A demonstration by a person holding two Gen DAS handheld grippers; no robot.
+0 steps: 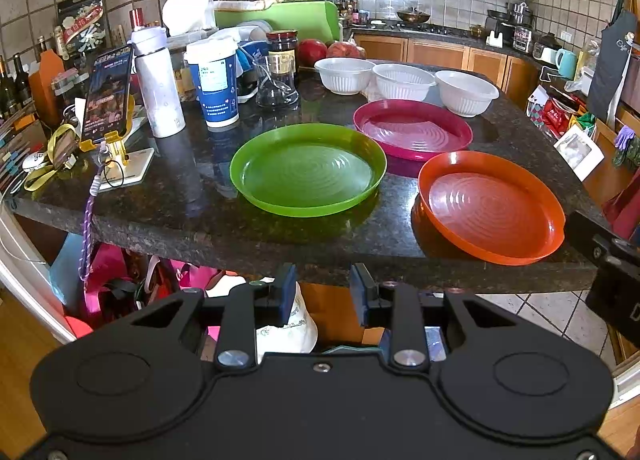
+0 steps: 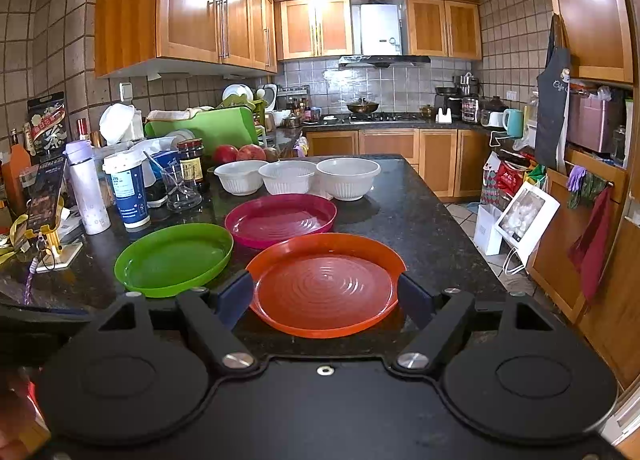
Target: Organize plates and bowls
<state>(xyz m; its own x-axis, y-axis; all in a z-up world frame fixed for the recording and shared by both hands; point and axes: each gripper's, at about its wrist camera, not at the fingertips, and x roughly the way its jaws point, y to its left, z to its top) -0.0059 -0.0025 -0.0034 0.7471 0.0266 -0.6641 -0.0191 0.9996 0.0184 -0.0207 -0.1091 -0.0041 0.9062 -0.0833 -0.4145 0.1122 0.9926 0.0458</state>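
Left gripper point(image 1: 323, 292) open, empty, below the counter point(image 1: 200, 195) edge. Right gripper point(image 2: 326, 292) spread wide before the orange plate point(image 2: 324, 286), no contact. Green plate point(image 1: 306, 169), magenta plate point(image 1: 412, 127), and three white bowls point(image 1: 406, 81) sit separately on the counter.

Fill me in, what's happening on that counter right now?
Nothing is picked up yet. A person holds both grippers at the near edge of the counter. The left gripper is open and empty, short of the green plate. The right gripper is open wide in front of the orange plate. The pink plate and three white bowls sit behind.
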